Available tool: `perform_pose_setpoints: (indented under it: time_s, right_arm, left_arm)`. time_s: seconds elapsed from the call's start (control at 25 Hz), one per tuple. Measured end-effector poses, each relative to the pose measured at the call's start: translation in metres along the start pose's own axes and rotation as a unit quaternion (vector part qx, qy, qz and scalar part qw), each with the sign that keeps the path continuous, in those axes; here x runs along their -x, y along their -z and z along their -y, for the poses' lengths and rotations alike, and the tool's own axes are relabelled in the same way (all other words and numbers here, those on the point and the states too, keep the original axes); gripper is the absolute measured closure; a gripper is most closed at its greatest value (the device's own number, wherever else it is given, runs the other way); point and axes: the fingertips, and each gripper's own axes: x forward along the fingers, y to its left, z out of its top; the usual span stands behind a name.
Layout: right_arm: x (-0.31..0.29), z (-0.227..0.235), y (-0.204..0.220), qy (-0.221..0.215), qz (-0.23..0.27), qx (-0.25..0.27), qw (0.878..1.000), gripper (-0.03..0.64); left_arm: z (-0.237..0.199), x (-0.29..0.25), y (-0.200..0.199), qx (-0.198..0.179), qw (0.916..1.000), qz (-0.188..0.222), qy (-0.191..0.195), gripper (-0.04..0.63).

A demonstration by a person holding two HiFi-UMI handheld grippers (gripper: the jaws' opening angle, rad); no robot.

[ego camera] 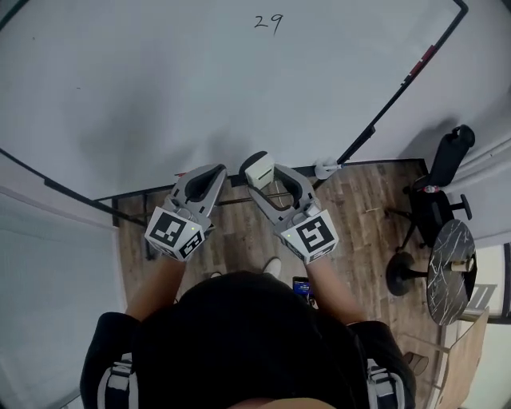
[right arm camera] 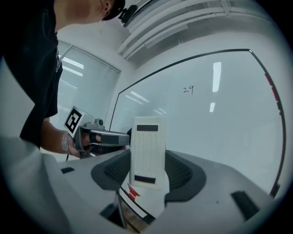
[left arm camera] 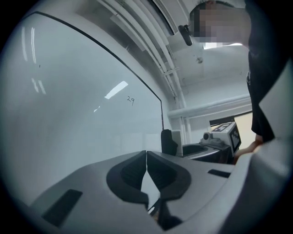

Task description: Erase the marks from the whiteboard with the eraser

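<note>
Person (ego camera: 239, 335): is standing in front of the board, both arms reaching forward, one pair of tongs in each hand.
Left tongs (left arm camera: 146, 155): the jaws are pressing fully together, tips touching, gripping nothing.
Right tongs (right arm camera: 147, 171): the jaws are standing narrowly apart and are clamping the eraser by its two long sides.
Eraser (right arm camera: 147, 146): is sitting upright between the right jaws, projecting past their tips toward the board. Its white ribbed face, with a dark strip at each end, is facing back along the jaws. Whether it is touching the board cannot be told.
Spacing: the two pairs of tongs are lying side by side, near but apart.
Floor (ego camera: 239, 240): wood planks are showing under both tongs.
Whiteboard (ego camera: 160, 88): is filling the area ahead of both tongs, a black frame running along its edges, ceiling lights reflecting in it.
Mark (ego camera: 268, 22): a handwritten "29" is sitting high on the board, well apart from the eraser.
Far right: a black chair (ego camera: 443, 172) and a round table (ego camera: 447, 240) are standing on the floor.
</note>
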Motion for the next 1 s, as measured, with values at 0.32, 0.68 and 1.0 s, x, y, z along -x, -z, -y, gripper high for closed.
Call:
perform_pose_setpoints:
  time_s: [0.32,0.68,1.0]
  right_arm:
    - [-0.016,0.087,-0.047,0.006,-0.052,0.217,0.975,0.385]
    - [-0.059,0.153,-0.184,0.11,-0.082,0.404,0.904,0.385]
    - [-0.078,0.187,-0.248,0.149,-0.137,0.442,0.874,0.385]
  left_arm:
    - [-0.02,-0.057,-0.043,-0.046,0.9939,0.01,-0.099,0.588]
    - [-0.065,-0.078,-0.093,-0.082,0.9879,0.019,-0.13,0.588]
    - [-0.078,-0.086,-0.105,-0.081,0.9903,0.032,-0.108,0.588]
